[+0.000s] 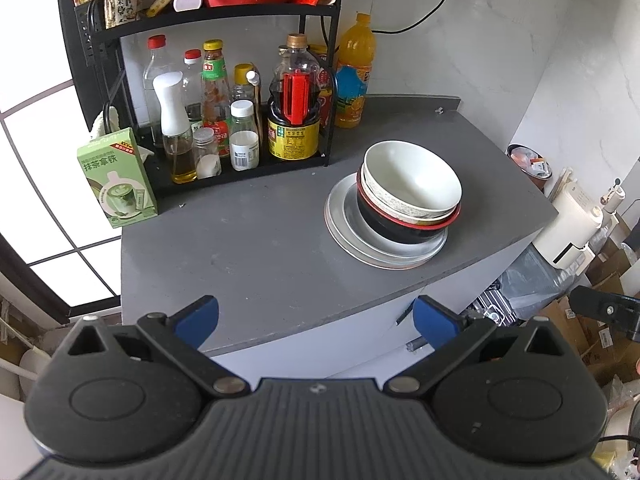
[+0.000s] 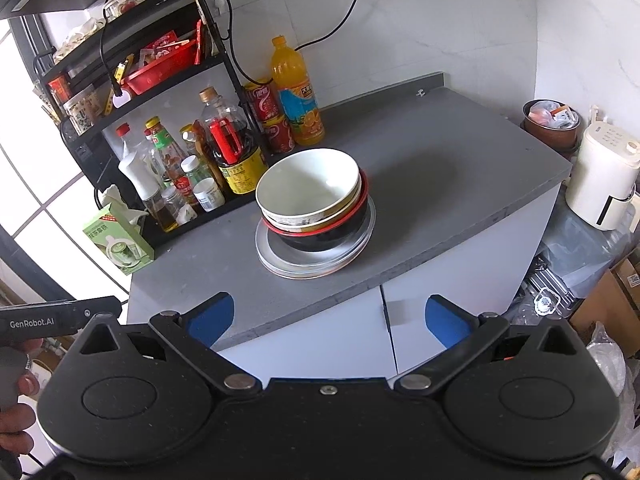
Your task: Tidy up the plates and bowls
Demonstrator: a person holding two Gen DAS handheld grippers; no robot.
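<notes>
A stack of dishes stands on the grey counter [image 1: 248, 256]. At the bottom lie silver plates [image 1: 348, 232] [image 2: 280, 264]. On them sits a black bowl with a red rim [image 1: 396, 232] [image 2: 340, 232], then a patterned bowl, and on top a white bowl [image 1: 412, 178] [image 2: 308, 184]. My left gripper [image 1: 316, 318] hangs open over the counter's front edge, well short of the stack, nothing between its blue pads. Above the cabinet front my right gripper [image 2: 328, 316] is also open and empty, short of the stack.
A black rack [image 1: 224, 12] with sauce bottles [image 1: 294, 100] fills the counter's back left. An orange juice bottle [image 1: 354, 72] and red cans [image 2: 276, 120] stand beside it. A green carton [image 1: 118, 178] sits at the left edge. A cream appliance [image 2: 604, 184] stands right of the counter.
</notes>
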